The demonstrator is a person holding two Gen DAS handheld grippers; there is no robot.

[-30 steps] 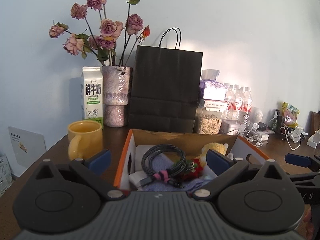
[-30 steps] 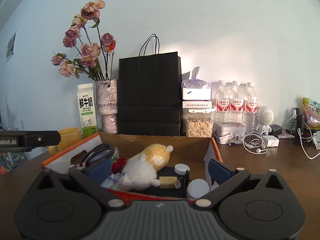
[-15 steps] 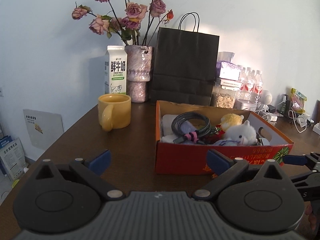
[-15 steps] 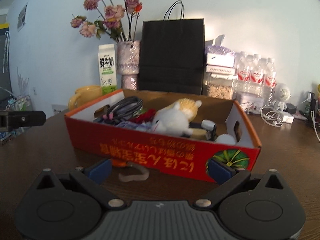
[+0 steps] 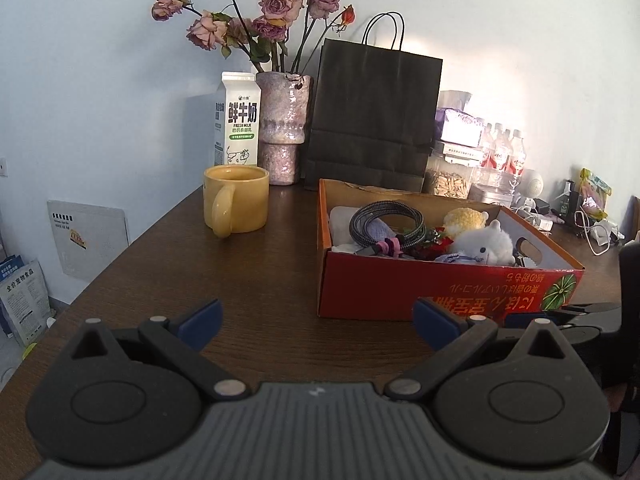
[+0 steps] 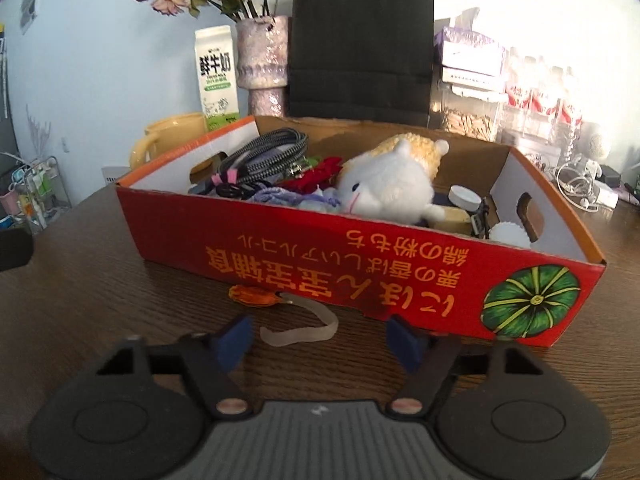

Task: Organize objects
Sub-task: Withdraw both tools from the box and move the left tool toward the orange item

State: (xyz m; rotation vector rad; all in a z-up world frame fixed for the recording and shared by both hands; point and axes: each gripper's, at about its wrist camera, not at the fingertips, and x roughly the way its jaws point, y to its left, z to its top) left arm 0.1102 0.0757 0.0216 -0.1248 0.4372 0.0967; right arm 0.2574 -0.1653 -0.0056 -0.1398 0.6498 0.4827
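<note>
Your right gripper has just been closing its jaws, still apart, nothing clamped; a translucent curved strap with an orange tag lies on the dark wooden table just ahead, against the red cardboard box. Your left gripper is wide apart and empty over bare table. The box holds a coiled grey cable and white plush toy. A yellow ceramic mug stands left of it.

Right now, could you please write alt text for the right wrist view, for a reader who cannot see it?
The right gripper, jaws open and just narrowed, frames a translucent strap on the wooden table before a red cardboard box. The box holds a white plush toy and coiled cable.
</note>
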